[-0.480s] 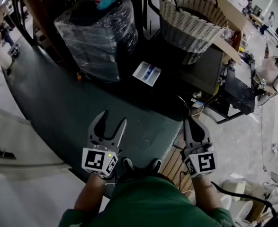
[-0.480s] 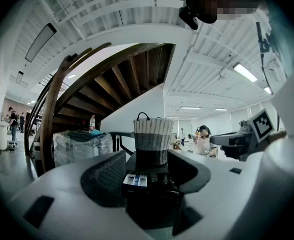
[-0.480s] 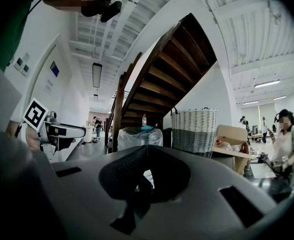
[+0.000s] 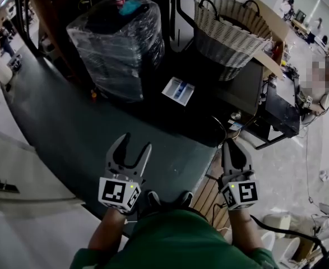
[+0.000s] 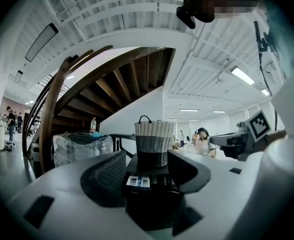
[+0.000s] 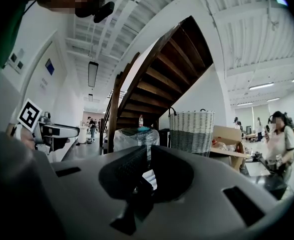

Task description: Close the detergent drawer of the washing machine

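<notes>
The detergent drawer [image 4: 178,90], white with blue compartments, stands pulled out of the black washing machine [image 4: 240,88] beyond both grippers. My left gripper [image 4: 137,140] is open and empty, well short of the drawer. In the left gripper view the drawer [image 5: 138,181] shows far off between the spread jaws of that gripper [image 5: 147,170]. My right gripper [image 4: 230,143] is shut on nothing, to the right and also short of the machine. In the right gripper view the closed jaws of this gripper [image 6: 148,151] partly cover the drawer [image 6: 150,179].
A wicker basket [image 4: 231,29] sits on the machine, a cardboard box [image 4: 276,32] beside it. A plastic-wrapped black bulk [image 4: 116,38] stands left of the drawer. A dark floor mat [image 4: 69,122] lies below the grippers. A black table [image 4: 282,114] and a seated person [image 4: 324,91] are on the right.
Both grippers hold their places and states. The head view has shifted slightly, so the drawer and basket sit a little further right.
</notes>
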Demonstrator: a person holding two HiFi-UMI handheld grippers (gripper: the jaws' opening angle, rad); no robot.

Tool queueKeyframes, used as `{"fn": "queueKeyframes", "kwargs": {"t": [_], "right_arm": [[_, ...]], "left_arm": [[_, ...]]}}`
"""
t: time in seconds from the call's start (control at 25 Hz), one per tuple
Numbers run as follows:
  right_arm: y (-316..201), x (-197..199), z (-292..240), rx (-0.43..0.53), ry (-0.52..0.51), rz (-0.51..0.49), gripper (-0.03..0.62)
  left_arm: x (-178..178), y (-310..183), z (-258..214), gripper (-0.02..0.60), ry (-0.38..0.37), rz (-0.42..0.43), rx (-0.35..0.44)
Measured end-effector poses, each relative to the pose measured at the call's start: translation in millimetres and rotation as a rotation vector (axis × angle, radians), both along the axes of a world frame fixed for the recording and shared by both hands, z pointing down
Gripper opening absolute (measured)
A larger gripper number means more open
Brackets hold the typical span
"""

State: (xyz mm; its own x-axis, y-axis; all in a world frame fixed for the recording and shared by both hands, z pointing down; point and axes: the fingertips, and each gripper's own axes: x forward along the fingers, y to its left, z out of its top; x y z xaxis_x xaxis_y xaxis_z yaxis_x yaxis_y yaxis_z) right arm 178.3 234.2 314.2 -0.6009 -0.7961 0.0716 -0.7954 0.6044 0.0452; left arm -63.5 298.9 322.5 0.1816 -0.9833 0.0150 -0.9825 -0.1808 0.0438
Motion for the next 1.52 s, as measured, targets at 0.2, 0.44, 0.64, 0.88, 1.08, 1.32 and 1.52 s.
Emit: {"fn": "queueKeyframes", "kwargs": {"t": [0.2,0.44,0.64,0.88,1.08,1.32,1.52], "right_arm": [[6,-10,-4,0.012,0.028,0.035,0.107],[17,-33,-7,0.034,0.055,0.075,0.147],[26,-46,-10,0.045,0.078,0.099,0.147],[22,-53,-1,0.026,0.087,0.109,0.147],[-7,-61,4,0.009,0.04,0.088,0.147],[-61,-71,10,-0.001,-0.036,0.05,0.147],[-114,-68,8,0.013,-0.058,0.021,0.147]], "left_arm": [[-18,8,-3,0.272,0.01,0.017,0.028],[-51,19,-1,0.272,0.02,0.034,0.052],[-66,21,14,0.272,0.053,0.051,0.037],[-69,10,34,0.272,0.077,0.059,-0.002],[-65,-10,48,0.272,0.052,0.058,-0.051],[-59,-52,43,0.272,0.001,0.045,-0.09],[-48,-102,36,0.272,-0.031,0.04,-0.083]]}}
